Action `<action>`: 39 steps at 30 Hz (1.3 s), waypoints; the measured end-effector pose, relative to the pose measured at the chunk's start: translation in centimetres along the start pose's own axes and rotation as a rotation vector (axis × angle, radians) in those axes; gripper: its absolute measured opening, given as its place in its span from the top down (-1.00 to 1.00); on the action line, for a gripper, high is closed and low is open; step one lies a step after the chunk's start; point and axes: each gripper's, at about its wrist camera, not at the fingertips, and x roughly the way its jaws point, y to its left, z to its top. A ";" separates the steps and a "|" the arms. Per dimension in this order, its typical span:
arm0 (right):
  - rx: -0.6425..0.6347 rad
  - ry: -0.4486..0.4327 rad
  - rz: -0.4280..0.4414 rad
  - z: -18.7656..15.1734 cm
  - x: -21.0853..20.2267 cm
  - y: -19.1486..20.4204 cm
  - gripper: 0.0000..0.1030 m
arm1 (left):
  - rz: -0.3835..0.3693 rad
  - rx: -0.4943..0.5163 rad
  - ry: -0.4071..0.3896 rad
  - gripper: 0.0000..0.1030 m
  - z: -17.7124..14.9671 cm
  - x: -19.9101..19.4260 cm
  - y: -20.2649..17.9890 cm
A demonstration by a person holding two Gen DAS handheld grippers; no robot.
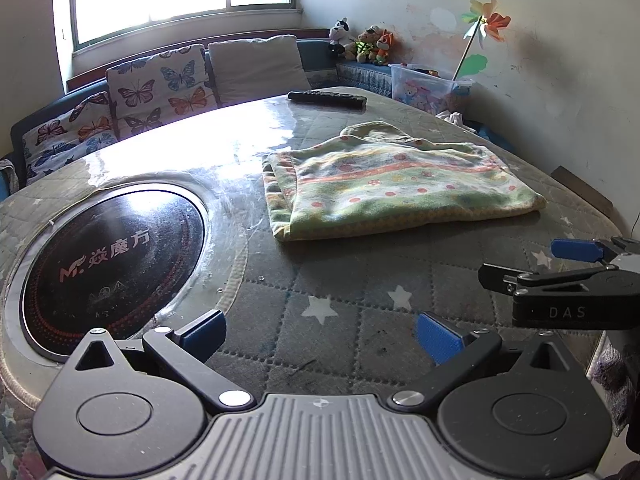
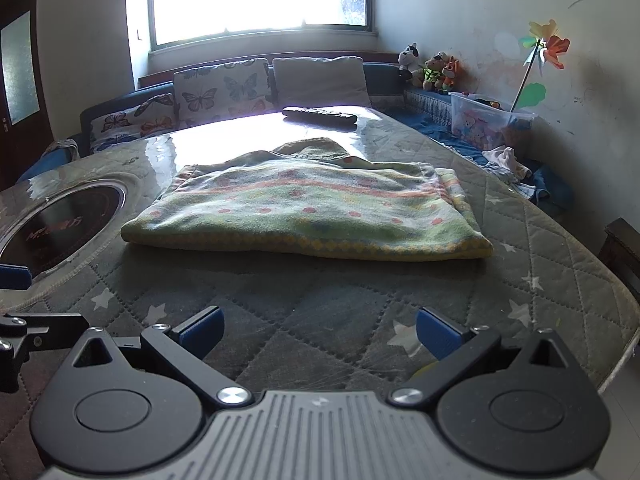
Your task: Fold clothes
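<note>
A green garment with orange stripes and red dots [image 1: 400,188] lies folded flat on the quilted table; it also shows in the right wrist view [image 2: 308,212]. My left gripper [image 1: 320,338] is open and empty, low over the table's near edge, well short of the garment. My right gripper [image 2: 318,334] is open and empty, near the front edge, in front of the garment's hem. The right gripper's fingers [image 1: 576,250] also show at the right of the left wrist view.
A round black induction hob [image 1: 108,260] is set into the table at the left. A black remote [image 1: 328,99] lies at the far edge. Behind are a sofa with butterfly cushions [image 1: 160,88], stuffed toys [image 1: 364,44], and a plastic toy box [image 1: 428,86].
</note>
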 end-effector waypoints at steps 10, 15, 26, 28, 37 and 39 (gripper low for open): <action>0.008 0.002 -0.005 0.0 0.0 -0.1 -1.00 | 0.001 0.013 0.005 -1.00 -0.1 0.2 -0.5; 0.013 0.004 -0.008 -0.1 0.1 -0.3 -1.00 | 0.000 0.021 0.010 -1.00 -0.1 0.3 -0.8; 0.015 0.011 -0.009 -0.1 0.4 -0.2 -1.00 | -0.002 0.020 0.012 -1.00 0.1 0.5 -0.7; 0.014 0.014 -0.008 0.0 0.5 -0.1 -1.00 | -0.003 0.019 0.014 -1.00 0.1 0.6 -0.7; 0.018 0.016 -0.003 0.1 0.7 0.0 -1.00 | -0.005 0.022 0.011 -1.00 0.2 0.6 -0.8; 0.019 0.016 -0.001 0.1 0.7 0.0 -1.00 | -0.006 0.023 0.010 -1.00 0.3 0.6 -0.8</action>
